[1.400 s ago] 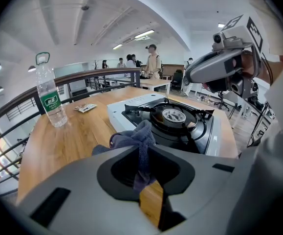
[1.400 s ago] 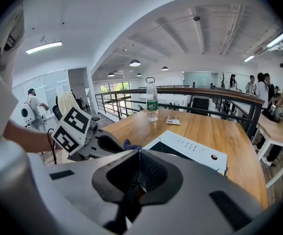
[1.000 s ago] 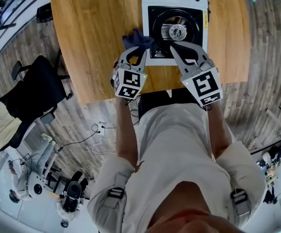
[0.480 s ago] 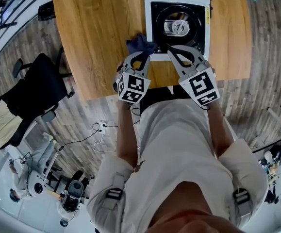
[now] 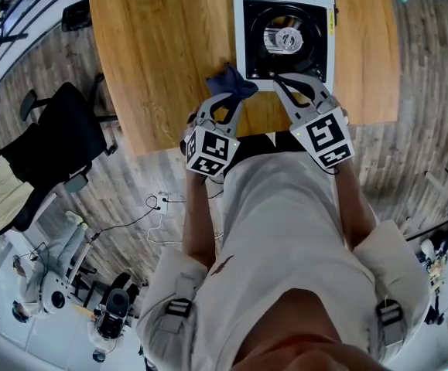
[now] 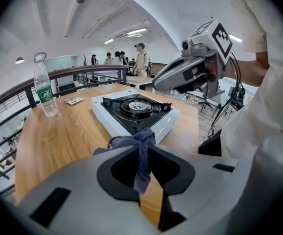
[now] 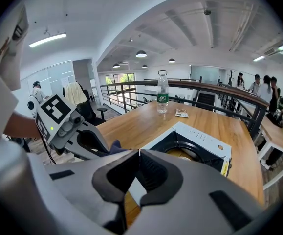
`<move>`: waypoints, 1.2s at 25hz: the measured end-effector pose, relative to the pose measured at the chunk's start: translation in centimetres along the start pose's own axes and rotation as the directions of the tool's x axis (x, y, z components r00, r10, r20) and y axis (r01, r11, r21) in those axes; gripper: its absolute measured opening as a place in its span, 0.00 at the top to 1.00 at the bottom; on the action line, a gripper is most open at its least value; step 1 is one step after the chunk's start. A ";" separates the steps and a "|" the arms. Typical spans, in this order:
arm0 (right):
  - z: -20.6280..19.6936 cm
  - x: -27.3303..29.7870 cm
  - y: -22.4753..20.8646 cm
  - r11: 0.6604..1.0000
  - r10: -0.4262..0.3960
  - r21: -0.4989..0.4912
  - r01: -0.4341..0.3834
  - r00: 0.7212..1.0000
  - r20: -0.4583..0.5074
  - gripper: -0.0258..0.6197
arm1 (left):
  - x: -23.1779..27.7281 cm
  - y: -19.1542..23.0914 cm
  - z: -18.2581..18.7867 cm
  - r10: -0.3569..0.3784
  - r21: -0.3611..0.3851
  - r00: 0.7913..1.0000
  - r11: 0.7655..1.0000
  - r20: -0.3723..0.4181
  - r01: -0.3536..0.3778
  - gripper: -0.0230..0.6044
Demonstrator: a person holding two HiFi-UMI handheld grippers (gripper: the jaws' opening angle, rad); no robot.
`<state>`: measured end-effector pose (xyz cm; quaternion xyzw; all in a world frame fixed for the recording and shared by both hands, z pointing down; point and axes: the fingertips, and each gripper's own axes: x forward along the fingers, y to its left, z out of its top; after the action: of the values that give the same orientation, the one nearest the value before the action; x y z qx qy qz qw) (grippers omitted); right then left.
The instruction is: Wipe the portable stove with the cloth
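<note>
The portable stove [image 5: 285,31], white with a black burner top, stands on the wooden table [image 5: 162,52]. A dark blue cloth [image 5: 231,82] hangs bunched at the stove's near-left corner, and my left gripper [image 5: 228,93] is shut on it. In the left gripper view the cloth [image 6: 142,153] dangles between the jaws, above the table and just short of the stove [image 6: 136,109]. My right gripper [image 5: 279,80] is shut and holds nothing; it hovers at the stove's near edge. From the right gripper view its jaws [image 7: 139,153] meet in front of the stove [image 7: 200,146].
A water bottle [image 7: 163,98] and a small packet [image 7: 182,113] sit on the table's far side beyond the stove. A black chair [image 5: 61,145] stands on the floor to the left. The table's near edge runs just under both grippers. People stand in the background.
My left gripper has drawn back toward the table's near edge with the cloth, from beside the stove to its near-left corner. The right gripper has slid back slightly off the stove's front.
</note>
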<state>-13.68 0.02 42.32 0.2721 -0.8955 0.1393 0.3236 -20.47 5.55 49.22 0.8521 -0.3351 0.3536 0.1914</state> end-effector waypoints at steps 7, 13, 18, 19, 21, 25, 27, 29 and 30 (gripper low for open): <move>-0.3 -0.3 0.5 1.000 -0.002 -0.002 0.002 1.000 -0.009 0.92 | -3.0 -2.0 0.9 -0.073 -0.025 0.995 0.997 0.064 0.074 0.85; -0.7 -0.8 0.5 1.000 -0.016 0.009 0.016 1.000 -0.010 0.92 | -2.6 -1.4 1.1 -0.064 -0.014 0.996 0.998 0.066 0.065 0.85; -2.2 -1.5 -0.4 0.999 -0.032 0.034 0.033 0.999 -0.026 0.92 | -0.1 -0.5 0.9 -0.037 -0.051 0.997 0.998 0.069 0.041 0.85; -2.6 -1.6 -0.6 0.999 -0.032 0.040 0.033 0.999 -0.031 0.92 | 0.5 -0.5 0.8 -0.031 -0.057 0.997 0.998 0.065 0.035 0.85; -3.4 -1.9 -1.0 0.998 -0.028 0.049 0.030 0.999 -0.039 0.92 | 1.5 -0.7 0.9 -0.021 -0.067 0.998 0.997 0.055 0.025 0.85; -4.5 -2.4 -2.0 0.998 -0.012 0.065 0.015 0.999 -0.043 0.92 | 3.0 -1.4 1.0 -0.006 -0.087 0.999 0.996 0.035 0.009 0.85; -5.1 -2.8 -2.6 0.998 -0.004 0.066 0.007 0.999 -0.045 0.92 | 3.6 -1.8 1.0 0.008 -0.107 1.000 0.994 0.028 -0.005 0.85; -6.0 -3.3 -3.5 0.998 -0.001 0.069 0.005 0.999 -0.050 0.92 | 4.2 -2.3 1.1 0.024 -0.120 0.999 0.993 0.021 -0.021 0.85; -6.5 -3.6 -4.0 0.998 -0.001 0.070 0.005 0.999 -0.053 0.92 | 4.5 -2.5 1.3 0.032 -0.123 0.999 0.992 0.020 -0.029 0.85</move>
<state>-5.80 0.99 45.12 0.2808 -0.8807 0.1774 0.3376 -15.75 4.65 51.40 0.8373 -0.3713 0.3259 0.2343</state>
